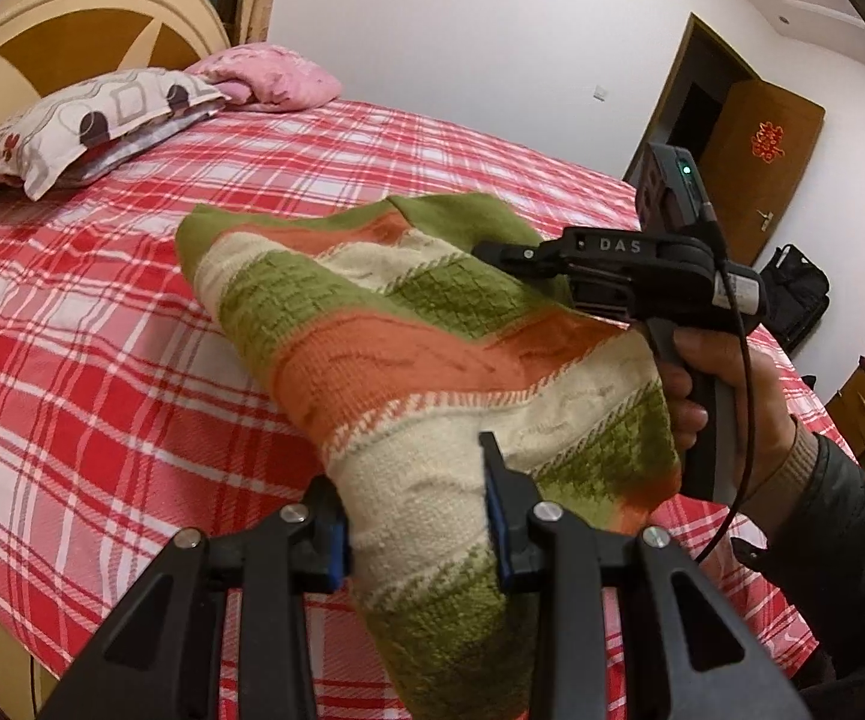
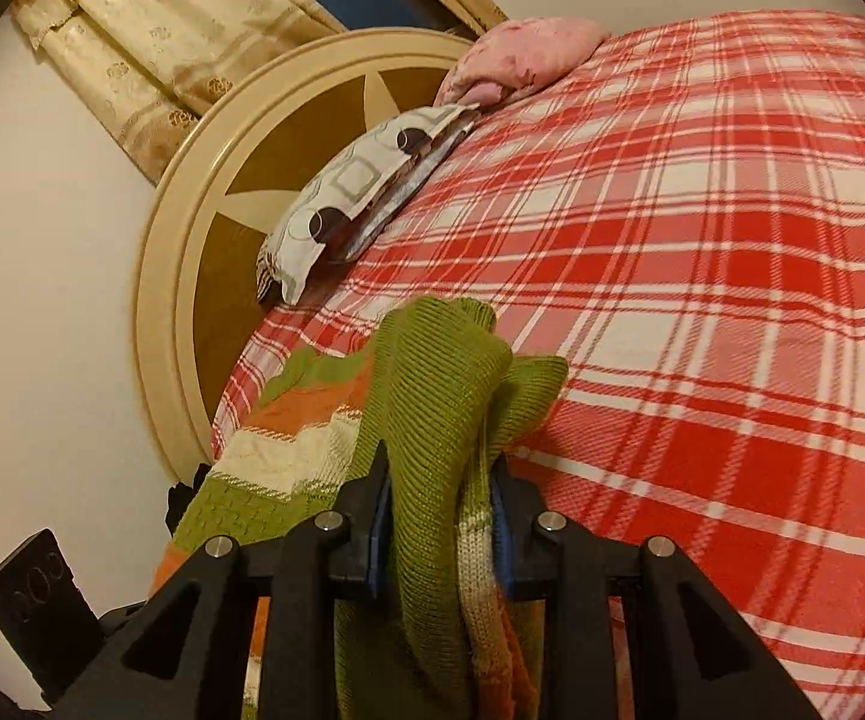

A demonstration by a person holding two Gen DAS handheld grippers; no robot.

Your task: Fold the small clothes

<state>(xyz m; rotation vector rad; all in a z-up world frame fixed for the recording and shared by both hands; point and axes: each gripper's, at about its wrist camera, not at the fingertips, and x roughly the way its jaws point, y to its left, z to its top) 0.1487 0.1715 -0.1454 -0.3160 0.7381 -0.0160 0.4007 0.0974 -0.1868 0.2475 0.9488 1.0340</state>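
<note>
Knitwear up in the air, folks: the striped sweater (image 1: 432, 348), all green, orange and cream bands, fills the middle of the left wrist view, lifted clear above the plaid bed (image 1: 102, 390). Left gripper (image 1: 414, 516) at the bottom of that frame has its jaws part-closed and pinched on a cream stretch of the knit. Over at centre right, the right gripper (image 1: 495, 253), carried by a hand (image 1: 726, 414), bites into the green edge. Switch to the right wrist view and it's confirmed: a bunched green fold of the sweater (image 2: 432, 420) runs straight between the narrowed jaws of the right gripper (image 2: 441, 531), low in the frame. Patterned pillow (image 1: 90, 126) and pink pillow (image 1: 264, 75) sit in the upper left, well away from the action. Progress? Early, I'd say: the garment looks gathered and rumpled, no neat crease showing anywhere. It seems it has yet to be laid flat on the bed, smoothed, and folded over.
</note>
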